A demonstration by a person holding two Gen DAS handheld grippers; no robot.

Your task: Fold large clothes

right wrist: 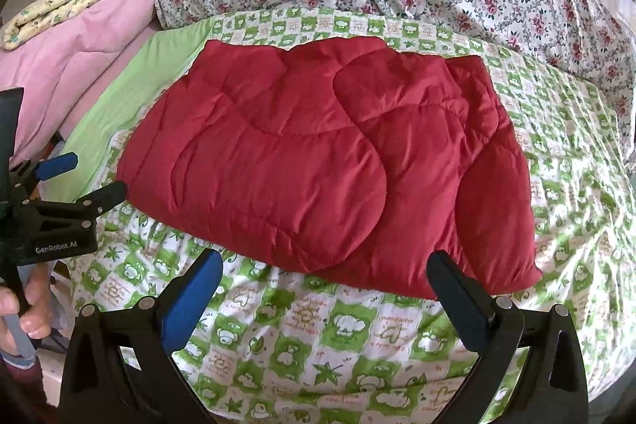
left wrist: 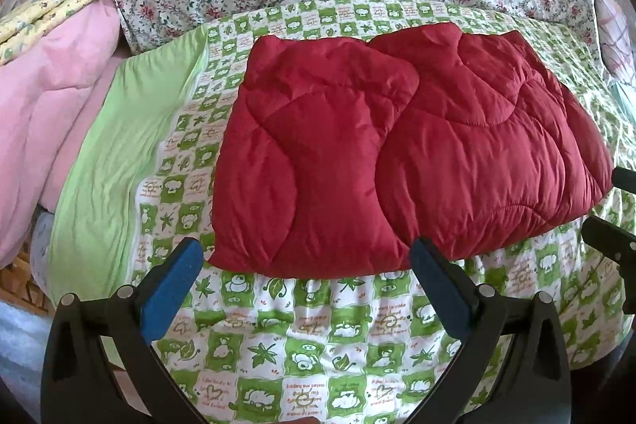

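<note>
Our left gripper (left wrist: 304, 275) hangs wide open and empty, just short of the red quilted garment's (left wrist: 397, 150) near-left hem. The garment lies on the green-checked sheet (left wrist: 318, 344), long axis left-right. Our right gripper (right wrist: 324, 285), also spread with nothing held, faces its near-right hem; both sit equally near.

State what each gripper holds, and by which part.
Nothing: the left gripper and right gripper are both open, short of the folded red quilted garment.

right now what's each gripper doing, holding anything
Left gripper: open, holding nothing, near the red quilted garment.
Right gripper: open, holding nothing.
</note>
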